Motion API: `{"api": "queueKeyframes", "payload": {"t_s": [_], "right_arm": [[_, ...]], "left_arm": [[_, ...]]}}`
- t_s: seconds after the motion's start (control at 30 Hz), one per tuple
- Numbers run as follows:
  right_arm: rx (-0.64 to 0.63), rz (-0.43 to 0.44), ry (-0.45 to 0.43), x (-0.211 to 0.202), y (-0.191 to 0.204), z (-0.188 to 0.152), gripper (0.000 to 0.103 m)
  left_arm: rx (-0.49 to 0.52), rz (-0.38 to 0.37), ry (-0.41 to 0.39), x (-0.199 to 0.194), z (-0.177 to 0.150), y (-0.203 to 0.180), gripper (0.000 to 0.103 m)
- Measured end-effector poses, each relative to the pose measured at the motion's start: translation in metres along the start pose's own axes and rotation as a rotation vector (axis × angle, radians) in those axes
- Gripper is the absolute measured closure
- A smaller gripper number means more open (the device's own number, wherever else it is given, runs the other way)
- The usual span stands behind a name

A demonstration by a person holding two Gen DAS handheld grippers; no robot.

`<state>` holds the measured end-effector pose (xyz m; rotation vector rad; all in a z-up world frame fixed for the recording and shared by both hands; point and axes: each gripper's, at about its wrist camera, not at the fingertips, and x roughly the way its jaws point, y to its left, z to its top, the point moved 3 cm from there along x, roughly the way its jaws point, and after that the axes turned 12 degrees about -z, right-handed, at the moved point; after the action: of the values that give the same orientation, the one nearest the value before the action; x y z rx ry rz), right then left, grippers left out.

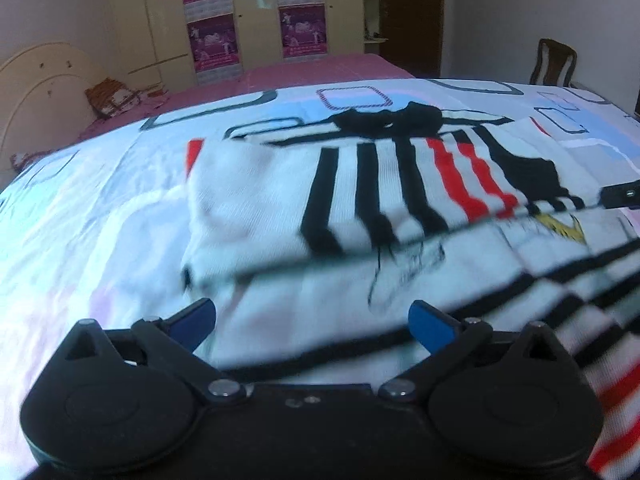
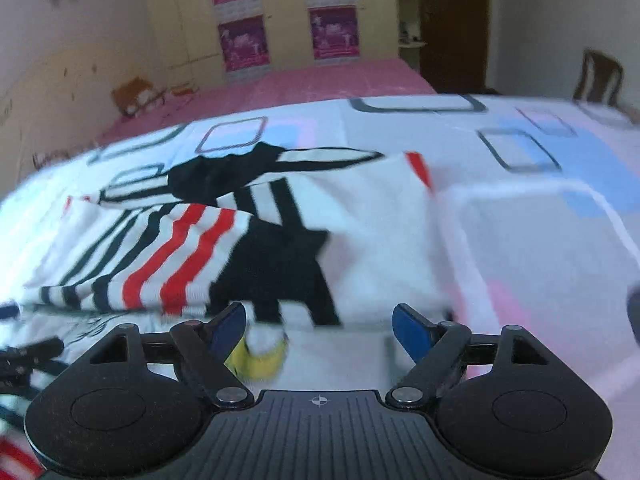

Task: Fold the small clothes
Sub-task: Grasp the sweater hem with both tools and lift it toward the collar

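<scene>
A small white shirt point(image 1: 352, 188) with black and red stripes and a black collar lies on the bed, its lower part folded up over the chest. The right wrist view shows the same shirt point(image 2: 248, 240), with a yellow patch point(image 2: 260, 360) near the fold's edge. My left gripper point(image 1: 312, 320) hovers over the shirt's near edge, its blue-padded jaws wide apart and empty. My right gripper point(image 2: 320, 328) is open too, above the fold's right end, with cloth below the jaws but not pinched. The right gripper's tip point(image 1: 620, 196) shows at the left view's right edge.
The shirt rests on a white bedsheet point(image 2: 540, 240) printed with blue, pink and grey squares. Beyond it is a pink bedspread point(image 1: 304, 72), a wardrobe with purple posters point(image 1: 256, 12), a dark door point(image 2: 452, 20) and a wooden chair point(image 1: 554, 62) at far right.
</scene>
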<state>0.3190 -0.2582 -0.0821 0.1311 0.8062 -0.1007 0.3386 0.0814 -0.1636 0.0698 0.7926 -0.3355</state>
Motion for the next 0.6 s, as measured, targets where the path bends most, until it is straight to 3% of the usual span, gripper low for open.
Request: {"api": "queueKeyframes", "payload": {"t_s": [0.17, 0.2, 0.27, 0.6], "right_arm": [[0.059, 0.025, 0.004, -0.041, -0.043, -0.03, 0.024], [0.061, 0.024, 0.004, -0.05, -0.049, -0.038, 0.03], [0.07, 0.027, 0.011, -0.066, -0.061, -0.051, 0.033], [0.081, 0.097, 0.034, -0.122, -0.089, -0.113, 0.034]], "left_arm": [[-0.04, 0.024, 0.015, -0.035, -0.037, -0.006, 0.008], [-0.043, 0.033, 0.021, -0.041, -0.045, -0.01, 0.011], [-0.029, 0.057, 0.026, -0.053, -0.057, -0.019, 0.011], [-0.052, 0.085, 0.009, -0.111, -0.105, -0.05, 0.014]]}}
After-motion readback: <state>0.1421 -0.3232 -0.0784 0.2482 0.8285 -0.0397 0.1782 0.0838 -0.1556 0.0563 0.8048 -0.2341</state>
